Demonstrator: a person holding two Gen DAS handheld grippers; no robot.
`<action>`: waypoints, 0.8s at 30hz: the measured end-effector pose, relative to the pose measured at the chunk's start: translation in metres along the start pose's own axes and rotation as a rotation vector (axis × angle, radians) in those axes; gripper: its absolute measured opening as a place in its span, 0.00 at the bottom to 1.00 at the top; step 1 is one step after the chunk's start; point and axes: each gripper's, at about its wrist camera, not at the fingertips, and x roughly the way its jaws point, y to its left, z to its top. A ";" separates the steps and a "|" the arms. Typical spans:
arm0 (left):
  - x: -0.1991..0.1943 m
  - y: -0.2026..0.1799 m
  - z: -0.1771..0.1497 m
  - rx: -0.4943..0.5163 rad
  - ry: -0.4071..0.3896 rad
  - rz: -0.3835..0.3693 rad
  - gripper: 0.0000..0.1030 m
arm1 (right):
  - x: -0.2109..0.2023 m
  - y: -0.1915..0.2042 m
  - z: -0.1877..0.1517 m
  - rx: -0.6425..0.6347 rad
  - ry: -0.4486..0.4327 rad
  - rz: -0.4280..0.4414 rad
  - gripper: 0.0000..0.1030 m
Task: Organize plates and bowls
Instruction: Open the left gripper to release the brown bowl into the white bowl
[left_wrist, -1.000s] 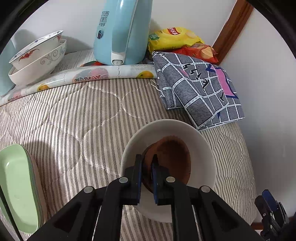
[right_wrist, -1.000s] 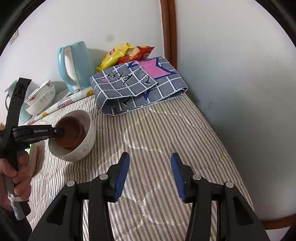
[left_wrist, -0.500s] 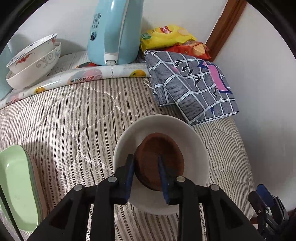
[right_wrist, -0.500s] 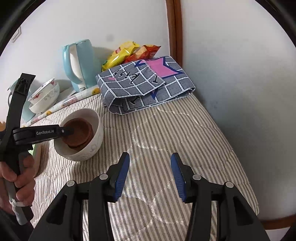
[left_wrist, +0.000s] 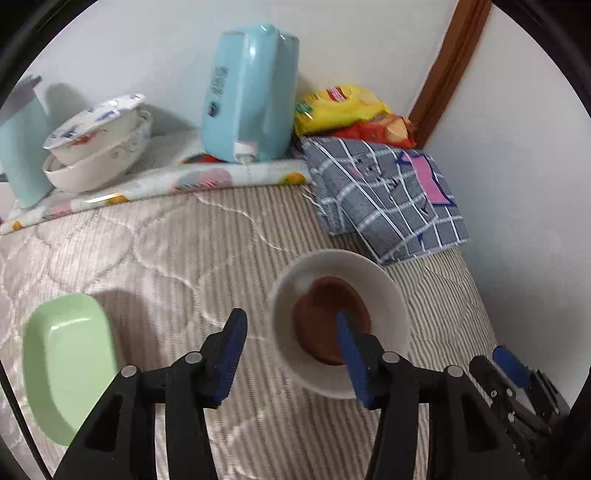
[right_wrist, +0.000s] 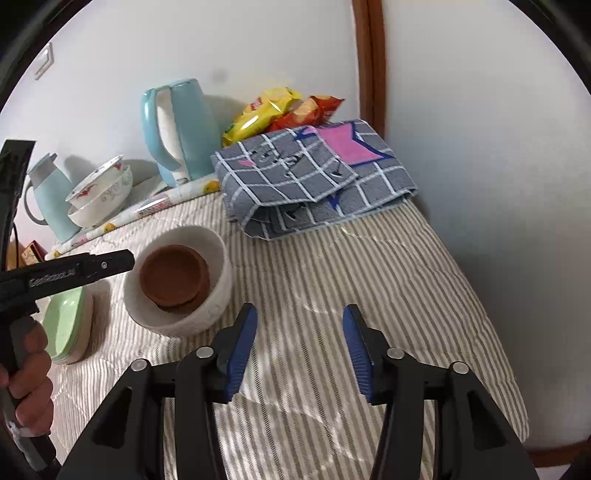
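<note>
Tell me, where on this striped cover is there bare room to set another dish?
Bare stretches: between the white bowl and the right edge, below the checked cloth; also between the green dish and the floral mat. The back wall is crowded.

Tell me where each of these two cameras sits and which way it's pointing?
Left wrist view: sits on the left hand-held gripper, looking down along its open fingers at the white bowl holding brown dishes and the green dish; the right hand-held gripper peeks in at the lower right.
Right wrist view: sits on the right hand-held gripper, facing the striped bedding; the person's hand holds the left gripper at left.
Shared: the bowl, blue kettle, checked cloth.
</note>
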 end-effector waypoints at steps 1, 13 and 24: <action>-0.003 0.004 0.000 -0.005 -0.004 0.011 0.47 | 0.001 0.003 0.002 -0.004 -0.013 0.003 0.51; 0.003 0.029 -0.008 -0.053 0.043 0.008 0.49 | 0.036 0.030 0.018 -0.044 0.049 0.053 0.52; 0.037 0.020 -0.004 -0.025 0.104 0.021 0.49 | 0.070 0.045 0.025 -0.069 0.114 0.059 0.51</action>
